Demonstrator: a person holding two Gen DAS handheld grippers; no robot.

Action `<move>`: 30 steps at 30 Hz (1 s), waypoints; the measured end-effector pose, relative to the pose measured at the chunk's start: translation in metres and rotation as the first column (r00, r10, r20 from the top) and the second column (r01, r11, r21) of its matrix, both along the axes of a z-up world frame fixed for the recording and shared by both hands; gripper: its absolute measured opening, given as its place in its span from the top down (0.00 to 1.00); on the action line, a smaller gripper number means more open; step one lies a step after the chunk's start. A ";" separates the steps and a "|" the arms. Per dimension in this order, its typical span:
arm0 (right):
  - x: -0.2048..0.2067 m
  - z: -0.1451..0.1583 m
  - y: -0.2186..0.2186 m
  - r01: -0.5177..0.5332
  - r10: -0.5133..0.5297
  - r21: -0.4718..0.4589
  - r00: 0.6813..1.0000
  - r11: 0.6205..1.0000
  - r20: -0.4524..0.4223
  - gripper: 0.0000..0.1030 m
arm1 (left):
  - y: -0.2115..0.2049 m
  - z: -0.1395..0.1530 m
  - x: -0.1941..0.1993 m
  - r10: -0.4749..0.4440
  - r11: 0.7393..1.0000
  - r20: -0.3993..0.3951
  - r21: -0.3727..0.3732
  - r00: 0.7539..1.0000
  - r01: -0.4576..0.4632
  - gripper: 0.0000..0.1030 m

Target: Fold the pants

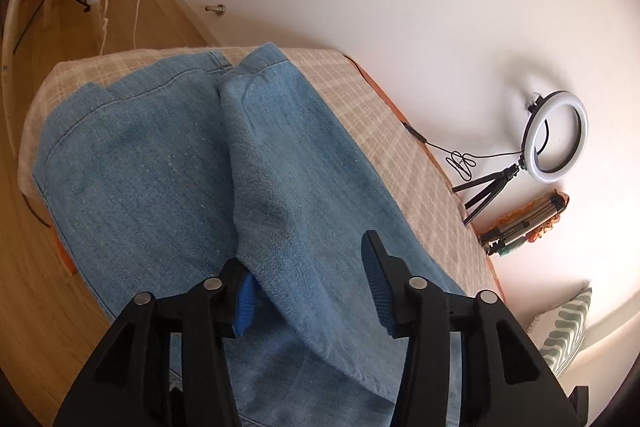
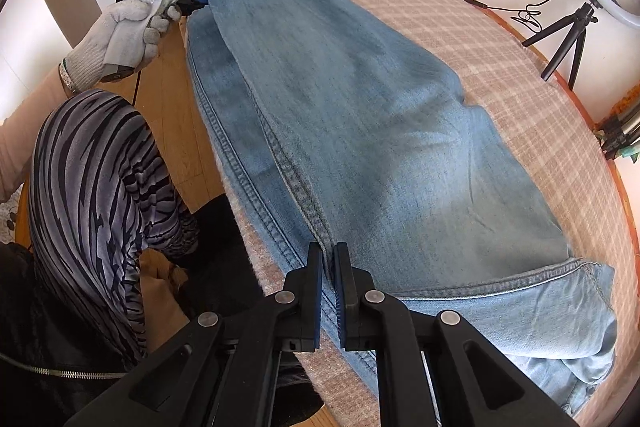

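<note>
Right wrist view: pants (image 2: 360, 115) lie lengthwise along the desk (image 2: 460, 39), waistband nearest; right tool (image 2: 329, 267) clenches their seam, left tool (image 1: 308, 287) released.

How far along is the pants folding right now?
Done: the jeans lie lengthwise on the checked table cover, one leg laid over the other. In hand: the right gripper pinches the seam edge; the left gripper is open around the hem end. Left: folding them shorter.
</note>
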State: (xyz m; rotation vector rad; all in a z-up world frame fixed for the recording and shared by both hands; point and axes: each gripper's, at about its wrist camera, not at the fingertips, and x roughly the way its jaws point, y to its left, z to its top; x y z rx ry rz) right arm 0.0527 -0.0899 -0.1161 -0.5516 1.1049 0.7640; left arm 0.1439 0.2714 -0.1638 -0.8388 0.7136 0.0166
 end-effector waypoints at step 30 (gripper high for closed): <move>0.264 -0.033 0.298 -0.111 0.129 0.238 0.990 0.965 -0.060 0.55 | 0.030 -0.016 0.020 0.122 0.985 0.067 -0.128 0.990 -0.112 0.80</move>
